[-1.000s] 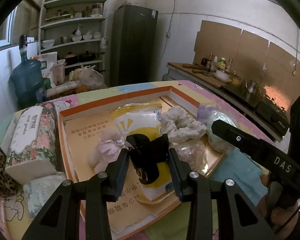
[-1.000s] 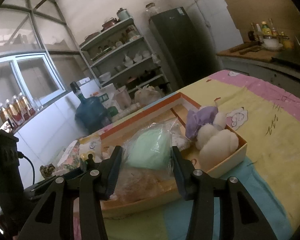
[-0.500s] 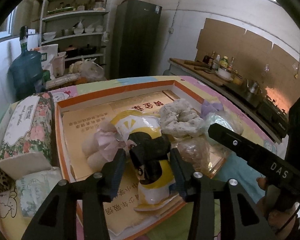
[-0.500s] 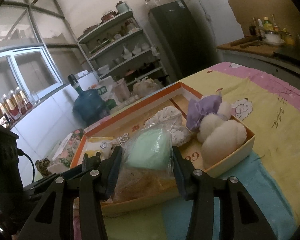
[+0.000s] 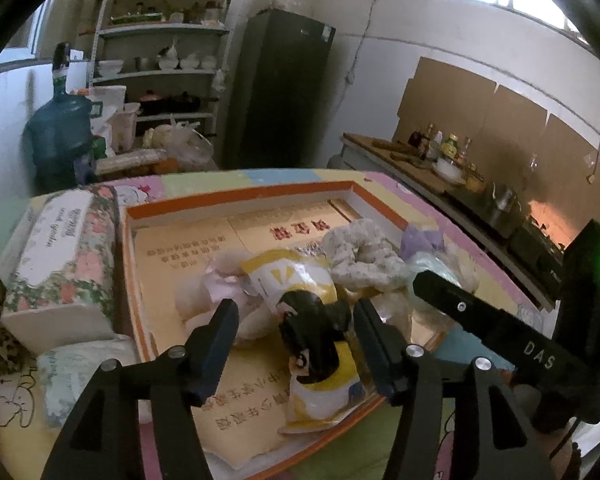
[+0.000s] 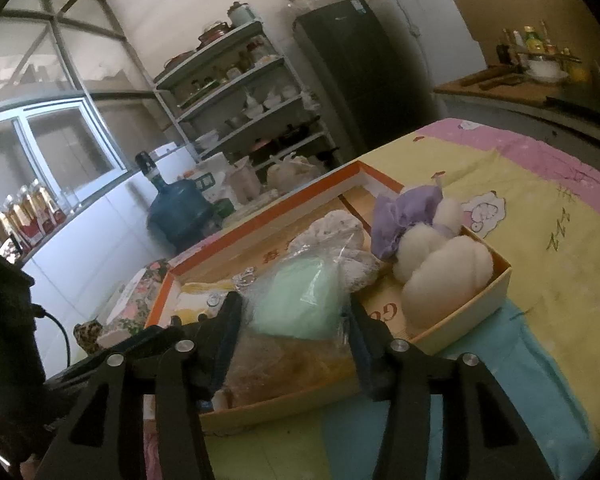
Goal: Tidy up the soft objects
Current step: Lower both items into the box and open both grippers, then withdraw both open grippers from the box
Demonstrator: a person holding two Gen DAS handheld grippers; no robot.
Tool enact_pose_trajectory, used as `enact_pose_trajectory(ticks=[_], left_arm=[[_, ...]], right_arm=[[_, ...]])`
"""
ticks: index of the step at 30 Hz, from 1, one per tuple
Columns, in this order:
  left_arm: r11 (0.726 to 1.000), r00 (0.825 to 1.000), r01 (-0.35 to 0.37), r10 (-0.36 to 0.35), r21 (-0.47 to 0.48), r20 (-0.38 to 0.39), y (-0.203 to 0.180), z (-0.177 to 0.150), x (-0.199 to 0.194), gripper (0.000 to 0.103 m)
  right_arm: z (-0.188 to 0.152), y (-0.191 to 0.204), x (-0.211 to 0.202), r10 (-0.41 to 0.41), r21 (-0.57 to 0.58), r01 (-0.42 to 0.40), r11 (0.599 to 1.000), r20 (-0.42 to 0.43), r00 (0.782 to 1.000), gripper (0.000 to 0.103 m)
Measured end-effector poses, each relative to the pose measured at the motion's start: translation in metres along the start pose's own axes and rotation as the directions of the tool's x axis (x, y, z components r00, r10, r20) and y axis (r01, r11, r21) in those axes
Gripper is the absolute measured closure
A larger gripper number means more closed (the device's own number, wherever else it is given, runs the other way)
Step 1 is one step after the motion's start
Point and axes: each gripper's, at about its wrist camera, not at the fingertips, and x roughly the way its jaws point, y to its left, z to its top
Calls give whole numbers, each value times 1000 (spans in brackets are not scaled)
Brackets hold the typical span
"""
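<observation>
Both sets of fingers opening: left gripper (image 5: 294, 338) releasing black-haired doll (image 5: 314, 334), right gripper (image 6: 292, 332) releasing bagged green sponge (image 6: 300, 300), both lying in orange box (image 5: 236, 198); withdraw straight back, no snagging

The left gripper (image 5: 296, 336) now has its jaws spreading apart; a second ago they pinched the black-haired doll (image 5: 314, 338), and now a gap shows on the left side of it. The doll lies lower, on the yellow-and-white packet (image 5: 300, 284) in the orange box (image 5: 244, 196). The right gripper (image 6: 294, 334) is opening too (its pads no longer squeeze the green bag (image 6: 300, 300)), and the bag sits on the brown bag (image 6: 284, 364) at the box's near edge.
</observation>
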Motion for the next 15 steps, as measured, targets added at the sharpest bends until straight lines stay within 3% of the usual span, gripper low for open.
enact_pose_trajectory(ticks=[5,11,15], left_arm=[[1000,999,-14,14,-6,35,4,2,-14,43],[1000,998,-8,9,-29,62,11,3,-26,42],[999,996,19,-15,-44,89,16,2,-35,36]], right_arm=[[0,-1,1,-9,-7,9,1000,4,1000,32],[0,2,1,-27,-12,27,1000,2,1000,29],[0,7,-3,-41,-21,41,999,9,999,28]])
